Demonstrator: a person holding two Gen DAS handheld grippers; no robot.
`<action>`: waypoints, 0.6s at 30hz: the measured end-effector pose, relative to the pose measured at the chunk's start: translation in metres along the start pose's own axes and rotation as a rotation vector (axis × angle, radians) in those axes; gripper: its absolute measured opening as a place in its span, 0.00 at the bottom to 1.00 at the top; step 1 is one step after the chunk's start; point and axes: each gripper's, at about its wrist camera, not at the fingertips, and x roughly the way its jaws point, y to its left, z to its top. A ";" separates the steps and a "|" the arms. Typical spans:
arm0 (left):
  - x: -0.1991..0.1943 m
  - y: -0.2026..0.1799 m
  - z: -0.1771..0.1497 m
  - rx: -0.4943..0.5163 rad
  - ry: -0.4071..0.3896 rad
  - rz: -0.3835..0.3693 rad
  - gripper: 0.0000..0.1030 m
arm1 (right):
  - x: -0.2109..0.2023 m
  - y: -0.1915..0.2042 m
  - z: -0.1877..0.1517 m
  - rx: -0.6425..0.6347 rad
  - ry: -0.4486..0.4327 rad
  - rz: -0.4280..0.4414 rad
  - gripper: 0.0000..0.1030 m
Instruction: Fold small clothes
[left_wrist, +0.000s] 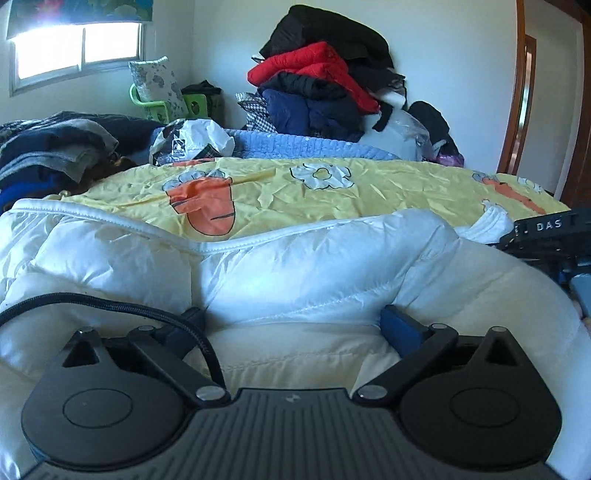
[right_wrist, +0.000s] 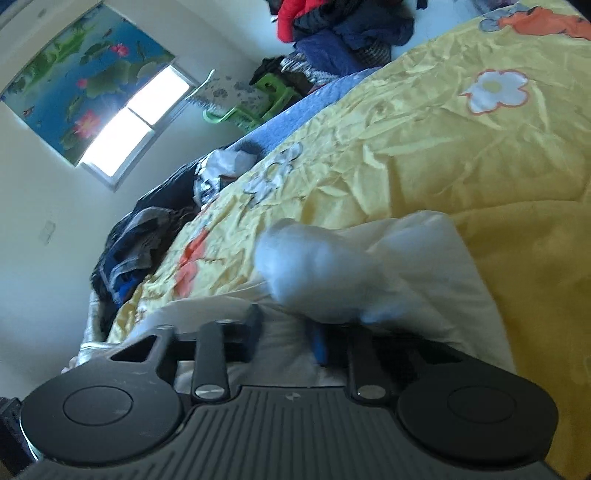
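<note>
Slippage is the risk: a white jacket (left_wrist: 295, 266) fold is pinched by the right tool (right_wrist: 291, 332), at twelve o'clock. The left tool (left_wrist: 295, 321) is spread wide, gripping nothing; slick fabric could be lost.

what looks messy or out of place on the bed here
The white puffy jacket lies bunched and unfolded on the yellow bedsheet. Behind it, a heap of jackets is stacked high against the wall, and more dark clothes are piled loosely at the left.
</note>
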 end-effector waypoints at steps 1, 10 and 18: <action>0.001 -0.002 0.000 0.013 0.000 0.013 1.00 | -0.002 0.003 -0.001 -0.007 -0.006 -0.012 0.23; -0.044 -0.006 0.008 0.060 -0.039 0.134 0.99 | -0.084 0.079 -0.032 -0.221 -0.146 -0.082 0.64; -0.139 0.035 -0.027 -0.055 -0.113 0.171 0.99 | -0.094 0.138 -0.086 -0.514 -0.065 -0.039 0.74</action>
